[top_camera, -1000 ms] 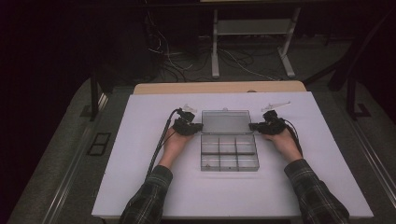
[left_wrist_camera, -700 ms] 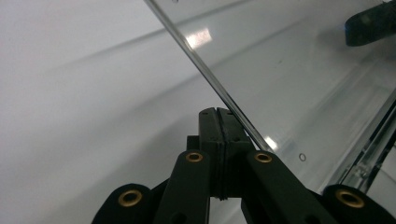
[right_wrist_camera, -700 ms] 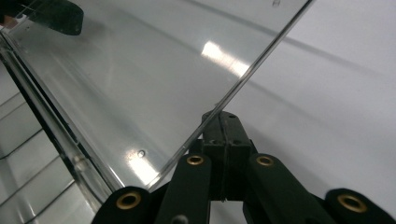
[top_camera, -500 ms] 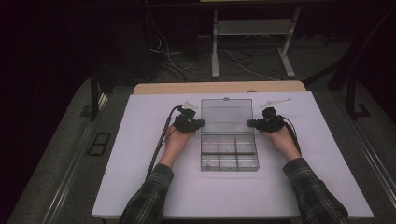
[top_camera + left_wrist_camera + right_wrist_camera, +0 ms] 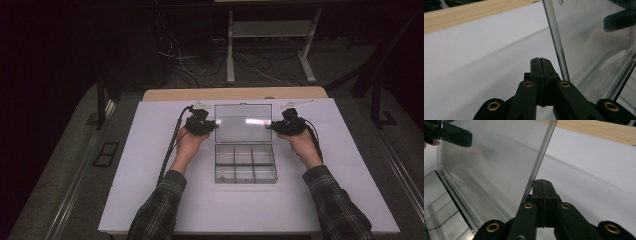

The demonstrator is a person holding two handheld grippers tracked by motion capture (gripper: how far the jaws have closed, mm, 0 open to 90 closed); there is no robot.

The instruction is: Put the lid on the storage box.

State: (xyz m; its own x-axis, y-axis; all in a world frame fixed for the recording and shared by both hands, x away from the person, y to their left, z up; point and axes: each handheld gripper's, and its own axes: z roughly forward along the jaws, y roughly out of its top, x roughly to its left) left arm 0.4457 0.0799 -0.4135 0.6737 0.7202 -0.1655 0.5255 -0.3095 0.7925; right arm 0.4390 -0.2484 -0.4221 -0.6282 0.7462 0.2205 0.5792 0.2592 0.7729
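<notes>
On the left, I'm holding my left gripper [image 5: 210,125] against the left edge of the lid [image 5: 243,123], jaws pressed fully together with nothing between them. I'm not pinching anything, just using the closed tip as a prop so the clear panel isn't flopping back down. In the left gripper view the lid edge [image 5: 557,42] is running up just to the right of my closed jaws.

In the middle, the box [image 5: 245,163] is sitting on the white table [image 5: 150,200] with its compartments looking empty, and the lid is standing tilted up behind it on the far-side hinge.

On the right, my right gripper [image 5: 274,126] is doing the same thing against the other edge, also clamped tight on nothing. Pushing from both sides is keeping the lid from twisting, I reckon. The lid edge [image 5: 541,157] is leaning right past my jaws there.
</notes>
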